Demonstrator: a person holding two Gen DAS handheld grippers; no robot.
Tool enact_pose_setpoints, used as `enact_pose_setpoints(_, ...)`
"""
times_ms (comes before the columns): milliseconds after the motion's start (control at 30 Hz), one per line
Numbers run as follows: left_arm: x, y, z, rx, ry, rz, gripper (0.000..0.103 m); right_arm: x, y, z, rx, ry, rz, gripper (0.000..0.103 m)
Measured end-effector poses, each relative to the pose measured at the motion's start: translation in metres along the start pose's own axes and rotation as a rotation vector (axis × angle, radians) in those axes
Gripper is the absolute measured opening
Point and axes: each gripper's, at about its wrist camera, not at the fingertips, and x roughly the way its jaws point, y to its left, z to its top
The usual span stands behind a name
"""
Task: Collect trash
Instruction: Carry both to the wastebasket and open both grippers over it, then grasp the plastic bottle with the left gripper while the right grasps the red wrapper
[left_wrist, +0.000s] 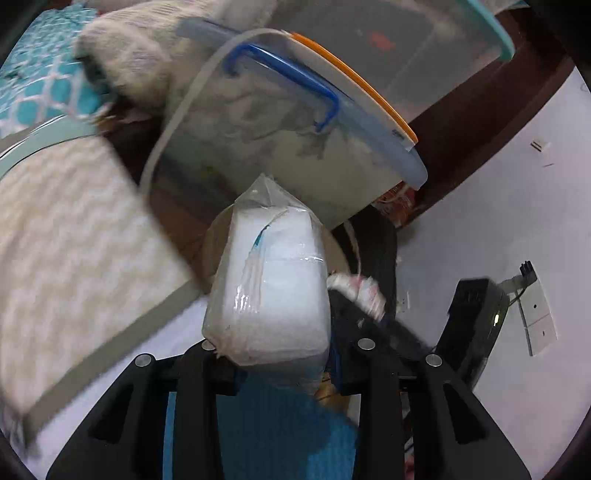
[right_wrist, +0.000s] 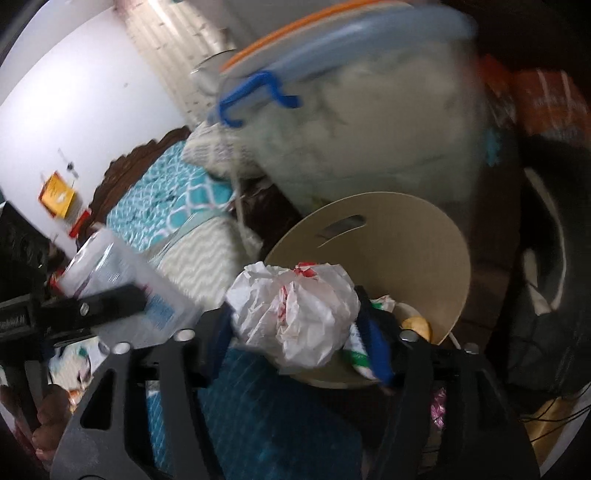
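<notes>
Both views were motion-blurred and both gripper bases were cut off at the bottom edge, so finger contact was only partly readable. Left gripper (left_wrist: 273, 350) was clamped on a clear plastic bag of white stuff (left_wrist: 271, 291), which hid the fingertips; the bag was bulky, shrink-wrapped looking, with a blue streak down its front and its top pinched to a point. In the right wrist view that same bag (right_wrist: 110, 273) sat at far left, held in the other gripper's black fingers (right_wrist: 107, 301). Right gripper (right_wrist: 295, 332) held a crumpled white wrapper with red print (right_wrist: 299, 314) between its blue-padded fingers (right_wrist: 376, 343); the wrapper's underside was hidden. Just behind it stood a tan round lid with a slot (right_wrist: 388, 251), and a yellowish item at its lower edge was too small to identify. A translucent storage tub (right_wrist: 369, 122) with a blue latch (right_wrist: 255, 96) and orange-edged lid loomed above, close over both grippers. A teal patterned pillow (right_wrist: 170, 195) and a cream chevron cushion (left_wrist: 74, 236) lay to the left. White wall (left_wrist: 517, 221) was at right in the left wrist view, with a black device (left_wrist: 476, 321) showing a small lit LED.
</notes>
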Motion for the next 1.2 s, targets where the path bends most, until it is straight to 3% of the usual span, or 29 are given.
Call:
enact_pose_setpoints(33,0.01,-0.002,0.006,0.004,0.013,0.008,0.055,0.001,-0.009,0.003,0.036,-0.004,0.006,0.081)
enact_pose_setpoints(67,0.021,-0.004,0.012,0.006,0.02,0.033,0.073,0.001,-0.014,0.004,0.058,-0.009,0.008,0.081)
enact_pose_setpoints(133,0.032,-0.004,0.018,0.01,0.015,0.066,0.073,-0.003,-0.021,0.006,0.092,-0.024,0.014,0.081)
enact_pose_setpoints(267,0.022,0.002,0.015,-0.006,-0.003,0.048,0.072,-0.013,-0.019,0.006,0.102,-0.073,0.02,0.081)
enact_pose_setpoints(500,-0.071,0.029,-0.031,-0.015,-0.165,0.124,0.072,-0.006,0.02,-0.003,0.067,-0.015,0.124,0.081)
enact_pose_setpoints(733,-0.214,0.084,-0.087,-0.174,-0.416,0.233,0.072,0.005,0.121,-0.026,-0.073,0.095,0.296,0.08)
enact_pose_setpoints(867,-0.306,0.129,-0.137,-0.284,-0.57,0.369,0.072,0.016,0.199,-0.054,-0.203,0.199,0.41,0.078)
enact_pose_setpoints(1067,-0.398,0.206,-0.197,-0.485,-0.638,0.516,0.068,0.047,0.314,-0.1,-0.397,0.357,0.54,0.065)
enact_pose_setpoints(1200,-0.429,0.247,-0.216,-0.562,-0.656,0.512,0.065,0.086,0.381,-0.122,-0.422,0.472,0.597,0.063)
